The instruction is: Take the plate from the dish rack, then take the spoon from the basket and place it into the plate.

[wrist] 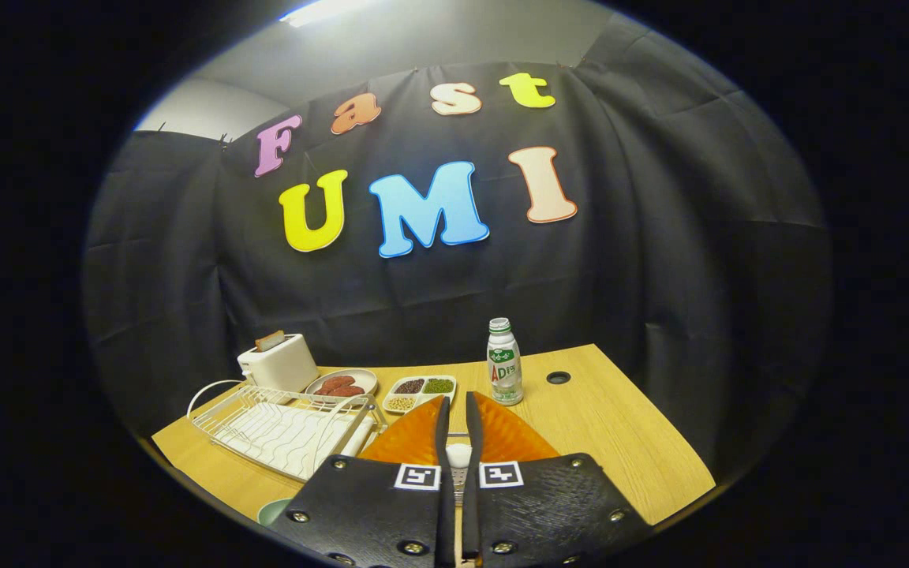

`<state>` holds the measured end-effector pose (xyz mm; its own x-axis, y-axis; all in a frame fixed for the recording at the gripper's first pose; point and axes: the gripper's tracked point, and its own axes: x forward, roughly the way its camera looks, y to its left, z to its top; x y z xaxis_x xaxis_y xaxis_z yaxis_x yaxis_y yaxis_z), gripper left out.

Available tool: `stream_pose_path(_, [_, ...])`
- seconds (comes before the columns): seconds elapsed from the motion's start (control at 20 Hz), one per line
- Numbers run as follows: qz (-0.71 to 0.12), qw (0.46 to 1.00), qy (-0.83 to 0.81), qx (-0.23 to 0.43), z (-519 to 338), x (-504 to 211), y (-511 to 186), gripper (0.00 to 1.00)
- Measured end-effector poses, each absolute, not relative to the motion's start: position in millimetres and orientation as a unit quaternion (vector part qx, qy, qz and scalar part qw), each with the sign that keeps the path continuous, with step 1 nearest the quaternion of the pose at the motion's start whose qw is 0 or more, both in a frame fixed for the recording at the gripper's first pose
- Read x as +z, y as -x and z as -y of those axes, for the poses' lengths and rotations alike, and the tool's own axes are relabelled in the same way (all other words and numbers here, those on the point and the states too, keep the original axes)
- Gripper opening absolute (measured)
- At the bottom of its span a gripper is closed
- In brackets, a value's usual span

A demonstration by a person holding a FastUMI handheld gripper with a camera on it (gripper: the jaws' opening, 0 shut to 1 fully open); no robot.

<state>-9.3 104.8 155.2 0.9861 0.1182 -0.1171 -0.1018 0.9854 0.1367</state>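
Observation:
An orange plate lies flat on the wooden table, right under and just ahead of my fingers. My gripper hovers over it, its fingers nearly together. A spoon with a pale white part is pinched between them, partway down their length, and both fingers press on it. The rest of the spoon is mostly hidden by the gripper body. The white wire dish rack stands to the left of the plate with no dish in it. A pale green rim peeks out at the table's near left corner; I cannot tell what it is.
Beyond the rack stand a white toaster, a plate of sausages and a divided tray of beans. A small drink bottle stands just past the orange plate. A cable hole sits at the far right.

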Motion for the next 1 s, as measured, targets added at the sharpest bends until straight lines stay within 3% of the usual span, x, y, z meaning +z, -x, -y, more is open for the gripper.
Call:
stream_pose_path(0.5, [-0.093, 0.993, -0.023, 0.068, -129.2, 184.5, 59.4, 0.04])
stream_pose_path(1.0, [-0.140, 0.984, 0.031, 0.108, -201.5, 153.2, 85.0, 0.04])
